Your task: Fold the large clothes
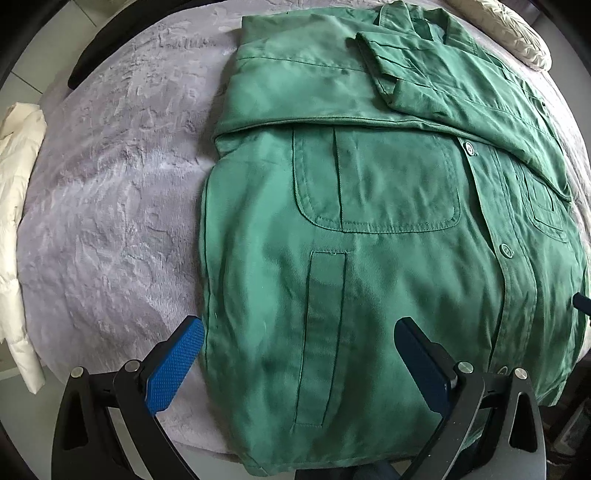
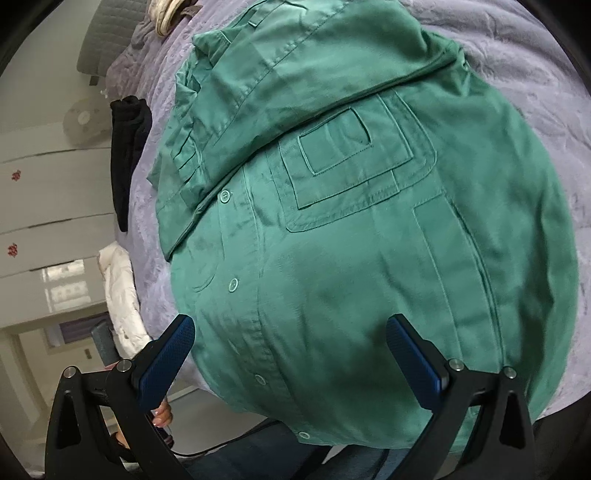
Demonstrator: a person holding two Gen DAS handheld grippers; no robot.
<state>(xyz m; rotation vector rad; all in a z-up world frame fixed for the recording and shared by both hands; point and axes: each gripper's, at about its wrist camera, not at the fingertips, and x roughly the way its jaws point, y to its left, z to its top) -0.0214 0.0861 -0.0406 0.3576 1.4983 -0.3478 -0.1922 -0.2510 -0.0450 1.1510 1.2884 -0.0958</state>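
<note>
Green jacket [image 1: 369,258] lies front-up on a lilac plush blanket [image 1: 110,203] over the bed, buttoned down the placket; hem end nearest both cameras, collar end far. Both sleeves are folded in across the upper chest, one cuff [image 1: 380,62] lying on top near the collar. Chest pocket [image 1: 376,181] w/ stitched outline visible below the folded sleeve; buttons [image 1: 506,251] run down the front. Left gripper [image 1: 299,332]: jaws wide apart, blue pads [image 1: 173,369] showing, nothing between them; it sits above the hem area, left finger over the jacket's edge where it meets the blanket. Right gripper [image 2: 290,332]: jaws also wide apart, empty, positioned over the lower front near the button line [image 2: 233,284]; contact w/ fabric cannot be confirmed from either view. White padded garment [image 1: 18,240] hangs off the blanket's edge, well apart from the jacket. Black garment [image 2: 127,155] draped over the bed edge in right wrist view. Cream cushion [image 1: 517,33] at far corner, just beyond the collar.
</note>
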